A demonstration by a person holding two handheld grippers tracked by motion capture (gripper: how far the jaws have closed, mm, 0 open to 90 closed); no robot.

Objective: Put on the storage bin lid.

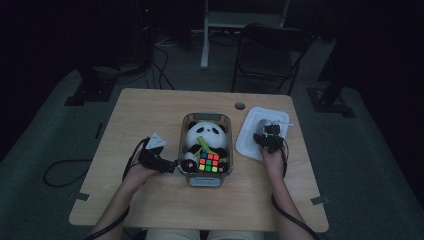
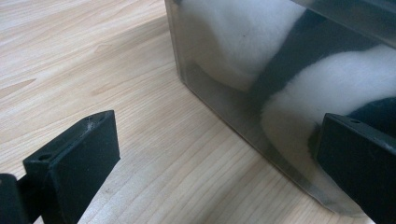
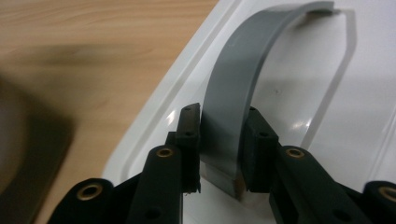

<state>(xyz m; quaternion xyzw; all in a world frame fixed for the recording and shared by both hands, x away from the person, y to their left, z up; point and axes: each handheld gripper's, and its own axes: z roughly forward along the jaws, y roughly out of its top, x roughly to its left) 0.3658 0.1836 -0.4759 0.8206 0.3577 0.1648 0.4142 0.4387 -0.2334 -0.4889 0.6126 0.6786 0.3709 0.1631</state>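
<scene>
On the left of the wooden table (image 1: 150, 107), the left gripper (image 1: 159, 161) is lying low just beside the clear bin (image 1: 186, 131), its jaws standing spread with nothing between them; in the left gripper view one jaw is sitting over bare wood and the other close against the bin's wall. Inside the bin a panda plush (image 1: 205, 136) is resting with a colour cube (image 1: 209, 162) in front of it. To the right, the white lid (image 1: 250, 131) is lying flat on the table just beside the bin, and the right gripper (image 3: 223, 140) is pinching the lid's grey handle (image 3: 233, 93), pads pressing both sides of the arched strap.
</scene>
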